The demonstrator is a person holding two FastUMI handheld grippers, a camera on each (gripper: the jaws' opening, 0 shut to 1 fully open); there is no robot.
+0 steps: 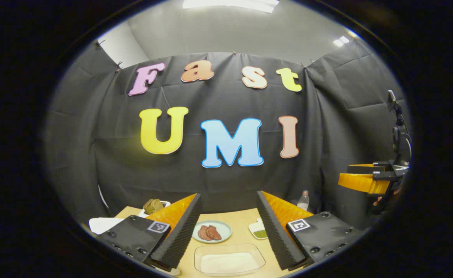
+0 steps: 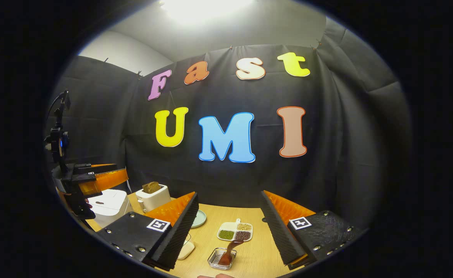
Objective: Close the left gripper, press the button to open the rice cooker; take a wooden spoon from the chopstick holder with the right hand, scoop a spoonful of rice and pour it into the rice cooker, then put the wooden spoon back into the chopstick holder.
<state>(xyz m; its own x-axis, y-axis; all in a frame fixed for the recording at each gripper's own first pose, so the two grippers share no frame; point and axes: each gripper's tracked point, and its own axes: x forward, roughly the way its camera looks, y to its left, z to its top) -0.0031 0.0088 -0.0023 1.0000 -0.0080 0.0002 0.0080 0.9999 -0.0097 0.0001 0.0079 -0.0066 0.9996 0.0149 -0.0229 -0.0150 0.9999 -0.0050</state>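
stage: nothing begun | left gripper (image 1: 229, 227) hanging wide open, holding nothing | right gripper (image 2: 230, 227) likewise | rice cooker (image 2: 109, 206) lid sitting shut | all 4 steps remaining

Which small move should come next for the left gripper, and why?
Probably close the left gripper: its jaws stand wide apart, empty, above the table, and the white rice cooker has its lid down, so its button seems not yet pressed. A shut gripper would press it better.
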